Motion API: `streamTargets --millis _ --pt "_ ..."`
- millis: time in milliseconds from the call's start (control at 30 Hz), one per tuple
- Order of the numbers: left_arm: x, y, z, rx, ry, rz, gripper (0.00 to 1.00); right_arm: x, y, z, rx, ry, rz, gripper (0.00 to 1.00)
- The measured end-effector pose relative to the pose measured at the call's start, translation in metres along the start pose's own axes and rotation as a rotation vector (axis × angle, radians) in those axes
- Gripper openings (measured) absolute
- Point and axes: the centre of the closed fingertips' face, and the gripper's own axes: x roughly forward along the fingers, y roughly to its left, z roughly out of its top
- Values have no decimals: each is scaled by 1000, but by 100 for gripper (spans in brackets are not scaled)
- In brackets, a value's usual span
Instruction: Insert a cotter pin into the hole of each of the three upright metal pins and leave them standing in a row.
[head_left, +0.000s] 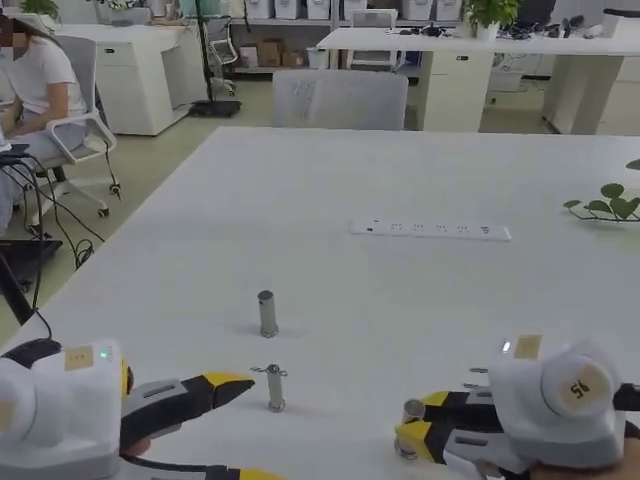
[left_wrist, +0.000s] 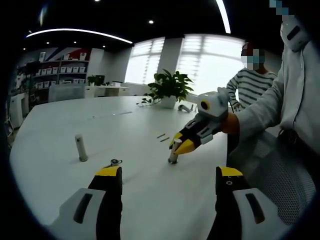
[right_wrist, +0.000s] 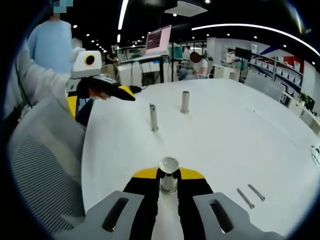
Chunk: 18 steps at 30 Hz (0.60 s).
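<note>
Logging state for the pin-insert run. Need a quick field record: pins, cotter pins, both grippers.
far pin: short grey metal cylinder, upright, no cotter pin seen in it
middle pin: same kind, upright, wire cotter pin through its top
near pin: upright, clamped
right gripper: shut on near pin
left gripper: open, holding nothing
spare cotter pins: two, lying on white table

Silver metal pins (head_left: 268, 313), white table (head_left: 300, 200), yellow-tipped black left gripper (left_wrist: 169, 175).
</note>
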Motion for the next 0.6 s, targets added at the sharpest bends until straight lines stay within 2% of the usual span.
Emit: streamTargets --millis 333,600 --pt "3 -2 -1 -2 8 -8 76 -1 2 -14 -12 12 -7 14" --pt "4 -2 -1 -3 10 -8 76 -1 1 -13 -2 -8 -7 15"
